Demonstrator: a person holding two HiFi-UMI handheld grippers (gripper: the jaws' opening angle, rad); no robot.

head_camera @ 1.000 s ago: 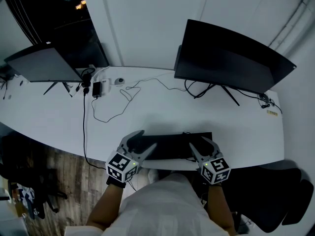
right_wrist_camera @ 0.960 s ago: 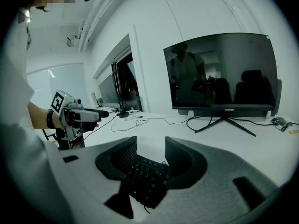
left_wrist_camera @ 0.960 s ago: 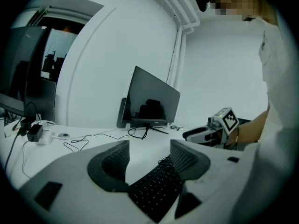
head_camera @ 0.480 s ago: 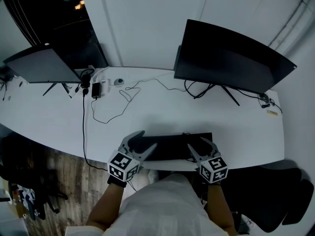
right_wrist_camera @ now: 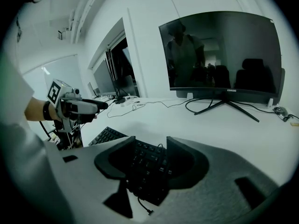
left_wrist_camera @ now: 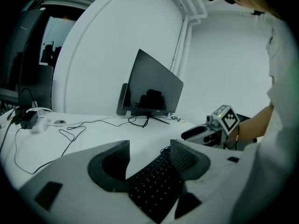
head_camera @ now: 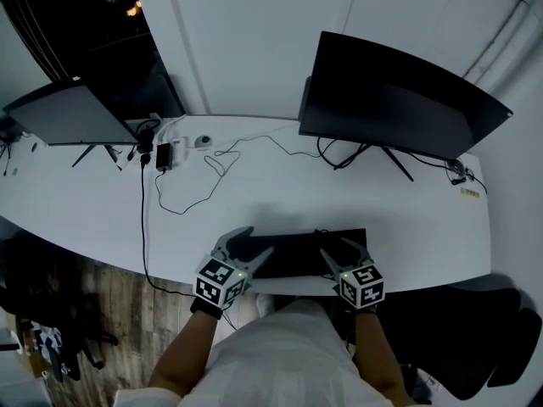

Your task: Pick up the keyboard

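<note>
Black flat plastic keyboard [head_camera: 297, 254] is straddled at both ends, ungripped, by the parted grey left gripper [head_camera: 256, 241] and the grey right gripper [head_camera: 333, 245], whose jaws have just been opening; closing is needed next.

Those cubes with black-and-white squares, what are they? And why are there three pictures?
Each cube is part of a two-jaw gripper; a person holds one in each hand. One picture comes from a camera on the person's head, the others from cameras on the left gripper and right gripper. On the white desk are a black keyboard, cables and two monitors. Nothing is held: both grippers are open, with the keyboard's ends between their jaws. The right one's jaws have just been opening.
</note>
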